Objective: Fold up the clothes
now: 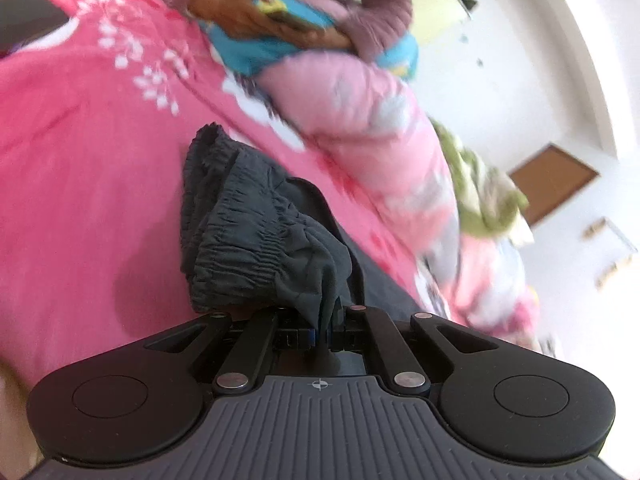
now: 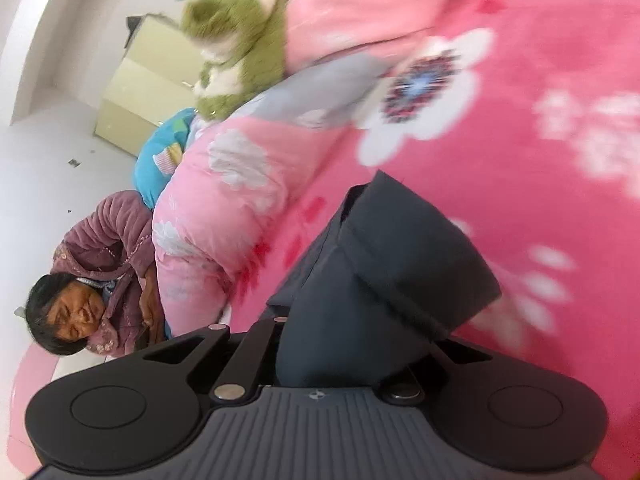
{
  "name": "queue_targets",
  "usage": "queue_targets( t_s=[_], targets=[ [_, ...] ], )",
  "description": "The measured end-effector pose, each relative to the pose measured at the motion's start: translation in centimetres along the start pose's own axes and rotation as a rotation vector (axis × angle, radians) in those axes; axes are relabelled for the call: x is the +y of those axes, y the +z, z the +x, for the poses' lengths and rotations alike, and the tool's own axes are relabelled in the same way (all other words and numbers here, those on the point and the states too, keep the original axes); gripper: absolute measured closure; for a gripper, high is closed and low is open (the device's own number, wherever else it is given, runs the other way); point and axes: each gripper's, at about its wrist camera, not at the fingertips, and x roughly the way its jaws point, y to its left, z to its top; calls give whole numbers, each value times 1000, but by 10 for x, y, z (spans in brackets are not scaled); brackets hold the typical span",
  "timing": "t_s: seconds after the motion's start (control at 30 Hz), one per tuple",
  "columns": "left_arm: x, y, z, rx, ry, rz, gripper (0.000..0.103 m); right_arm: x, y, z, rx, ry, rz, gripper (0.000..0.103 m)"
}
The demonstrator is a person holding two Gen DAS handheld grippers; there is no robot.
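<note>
trousers of dark grey cloth (image 1: 256, 232) hang stretched above the pink flowered blanket (image 1: 80, 160), left gripper (image 1: 326, 320) pinching the elastic waistband, right gripper (image 2: 344, 344) clamping the hem end, likely for folding.

Two wrist cameras, tilted close over a bed.
Both look along their fingers across the pink bedspread (image 1: 80, 160), sharing the rolled quilt (image 2: 208, 184).

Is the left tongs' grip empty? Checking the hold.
No, the left tongs pinch dark gathered trousers fabric.
</note>
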Motion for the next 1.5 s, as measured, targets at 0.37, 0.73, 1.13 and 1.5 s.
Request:
queue_targets(
  t_s=[0.37,0.73,1.13,1.5],
  targets=[
    [17,-27,-17,87,72,79,72,-66,-20,-51,194,-156,142,76],
    [32,-6,-53,-59,87,191,59,25,-18,-144,-92,-467,-306,55],
    [53,13,-18,-91,45,253,51,210,-155,88,391,12,-1212,51],
    [79,21,-11,-53,-110,127,59,210,-201,184,758,-5,-1562,54]
  ],
)
